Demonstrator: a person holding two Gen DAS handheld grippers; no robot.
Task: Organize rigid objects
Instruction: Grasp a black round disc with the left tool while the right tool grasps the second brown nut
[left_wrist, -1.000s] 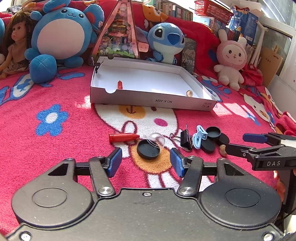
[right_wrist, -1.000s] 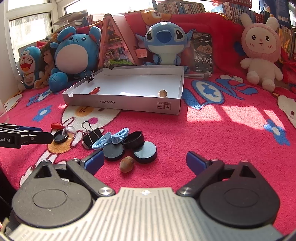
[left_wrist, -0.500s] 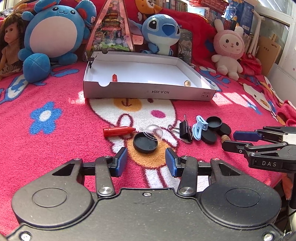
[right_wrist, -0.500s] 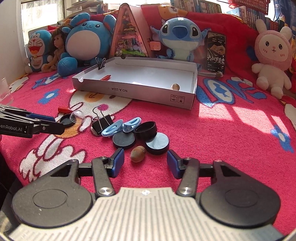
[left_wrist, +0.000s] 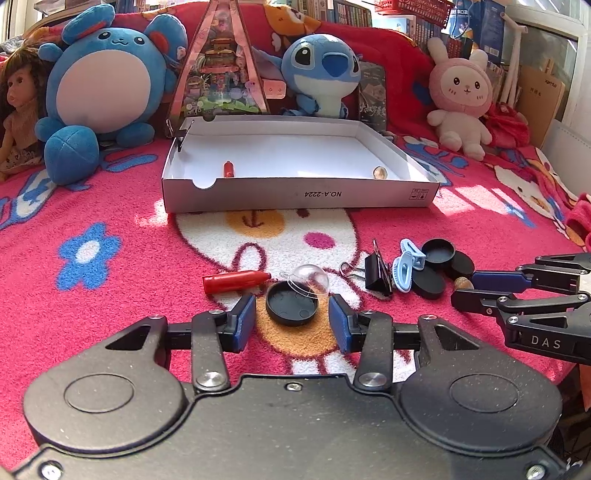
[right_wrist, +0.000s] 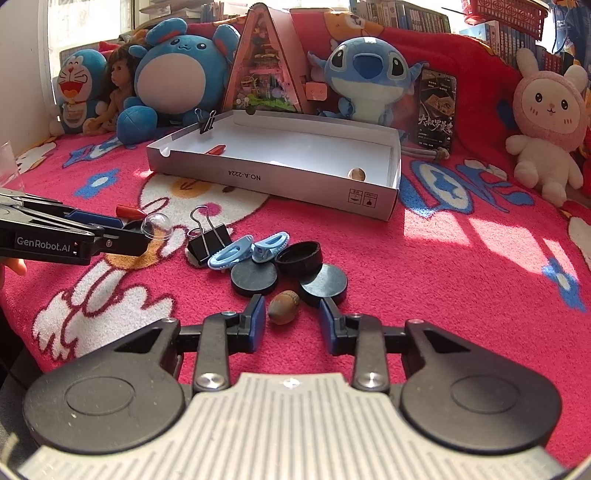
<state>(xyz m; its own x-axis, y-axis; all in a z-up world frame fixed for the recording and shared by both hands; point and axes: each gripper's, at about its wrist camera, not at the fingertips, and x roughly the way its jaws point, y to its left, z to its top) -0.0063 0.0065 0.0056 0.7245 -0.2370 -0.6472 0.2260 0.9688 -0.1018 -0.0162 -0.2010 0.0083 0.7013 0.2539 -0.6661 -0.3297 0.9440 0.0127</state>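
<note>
In the left wrist view, my left gripper (left_wrist: 291, 312) straddles a black round cap (left_wrist: 291, 308) with a clear dome (left_wrist: 308, 280) leaning on it. Its jaws are closing, and gaps still show beside the cap. In the right wrist view, my right gripper (right_wrist: 292, 315) is closing around a brown acorn (right_wrist: 282, 312), its pads still apart from it. A red crayon-like stick (left_wrist: 236, 281) lies left of the cap. The white box (left_wrist: 295, 195) beyond holds a red stick (left_wrist: 229, 170) and another acorn (left_wrist: 379, 172).
Between the grippers lie a black binder clip (right_wrist: 208, 242), two blue clips (right_wrist: 231, 254) and several black caps (right_wrist: 253, 277) on the pink blanket. Plush toys (left_wrist: 103, 85) and a doll line the back. A binder clip (right_wrist: 207, 122) grips the box's far corner.
Both grippers' jaws have narrowed, the right one a lot. The left gripper has crept forward so that the black cap sits between its fingers; the acorn now sits between the right fingers.
</note>
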